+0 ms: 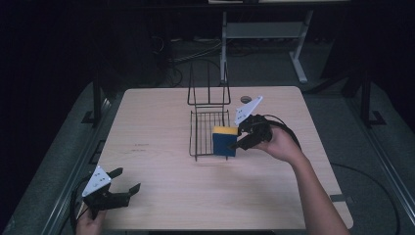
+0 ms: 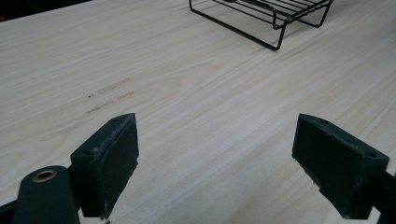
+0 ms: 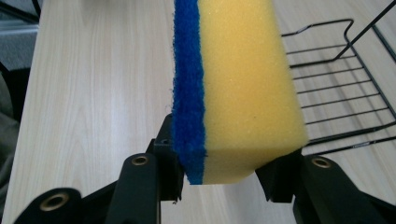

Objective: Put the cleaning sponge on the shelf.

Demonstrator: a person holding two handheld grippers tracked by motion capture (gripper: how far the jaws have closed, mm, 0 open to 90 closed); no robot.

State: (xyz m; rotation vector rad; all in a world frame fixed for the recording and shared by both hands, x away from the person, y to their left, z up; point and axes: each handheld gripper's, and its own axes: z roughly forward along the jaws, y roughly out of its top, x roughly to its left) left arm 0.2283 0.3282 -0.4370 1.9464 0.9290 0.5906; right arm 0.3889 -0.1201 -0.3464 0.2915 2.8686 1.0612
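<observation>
Right gripper view: sponge [image 3: 233,88] pinched on edge in right gripper [image 3: 217,175], beside rack [image 3: 345,93].
Shallow hold, probably; could have slipped or snagged wires. Left gripper [image 2: 215,154] gaping, idle.

A dim lab or test room: a pale wooden desk [image 1: 161,196] stands alone on grey carpet, loose cables [image 1: 195,51] snake across the floor behind it, and the white metal frame of another workstation [image 1: 266,32] rises beyond, walls in darkness.

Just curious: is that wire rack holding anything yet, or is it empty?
Empty. The wire rack shows bare bars; the sponge is clamped in the right tool at the rack's edge.
</observation>
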